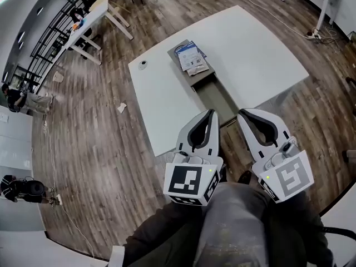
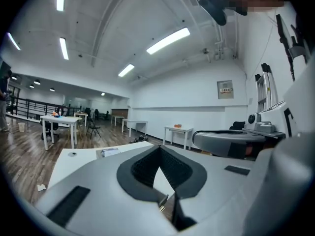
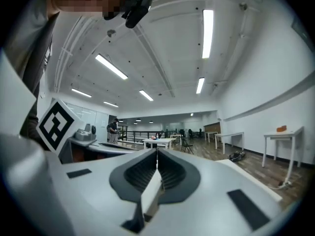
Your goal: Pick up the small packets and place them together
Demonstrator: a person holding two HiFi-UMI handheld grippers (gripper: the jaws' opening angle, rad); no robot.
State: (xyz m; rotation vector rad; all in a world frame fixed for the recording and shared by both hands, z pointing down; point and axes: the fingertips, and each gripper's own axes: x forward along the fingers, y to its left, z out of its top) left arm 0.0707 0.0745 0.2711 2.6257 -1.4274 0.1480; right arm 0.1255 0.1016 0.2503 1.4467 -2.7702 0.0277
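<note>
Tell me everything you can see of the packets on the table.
The packets lie flat in one small overlapping pile, blue and white, with print too small to read. They rest on the grey-brown strip set in the white table, near its far end. Nothing else touches them.

Open tabletop (image 1: 256, 54) right of packets (image 1: 191, 57); small disc (image 1: 143, 64) near left edge.

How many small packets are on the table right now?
2 distinguishable: the far packet and the near packet overlapping it, piled on the brown strip. More may be hidden underneath.
</note>
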